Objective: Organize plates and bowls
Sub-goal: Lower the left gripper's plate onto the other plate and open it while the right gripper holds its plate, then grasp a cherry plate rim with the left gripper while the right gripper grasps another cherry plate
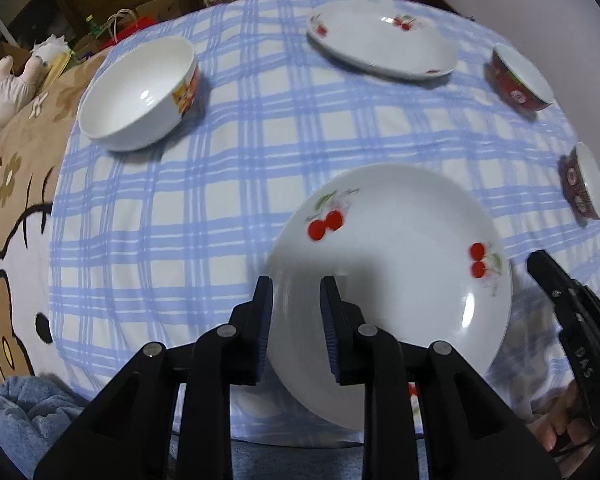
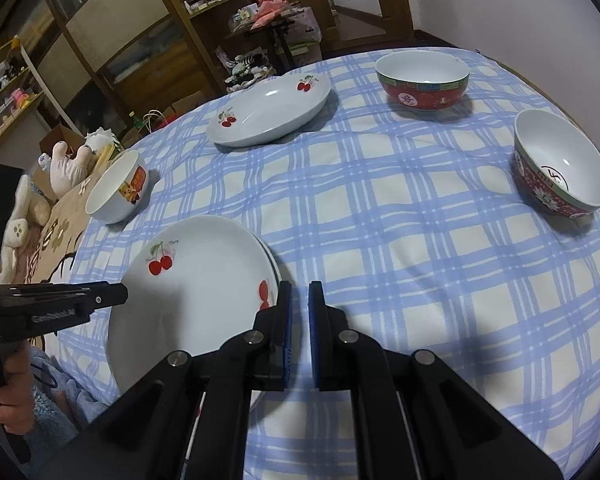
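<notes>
A white cherry-print plate [image 1: 396, 256] lies on another plate near the table's front edge; it also shows in the right wrist view [image 2: 196, 280]. My left gripper [image 1: 296, 300] straddles its near-left rim, jaws slightly apart and not clamped. My right gripper [image 2: 300, 300] hovers just right of the plate, jaws nearly closed and empty. A second cherry plate [image 1: 380, 44] [image 2: 268, 112] sits at the far side. A white cartoon bowl [image 1: 140, 92] [image 2: 118, 188] sits at the left. Two red patterned bowls [image 2: 422, 80] [image 2: 560, 168] stand at the right.
The round table carries a blue checked cloth [image 2: 380, 208]. A brown cartoon blanket [image 1: 12, 200] with plush toys [image 2: 68, 164] lies off the left edge. Wooden shelves [image 2: 160, 28] stand behind. The right gripper's body [image 1: 572, 320] shows right of the plate.
</notes>
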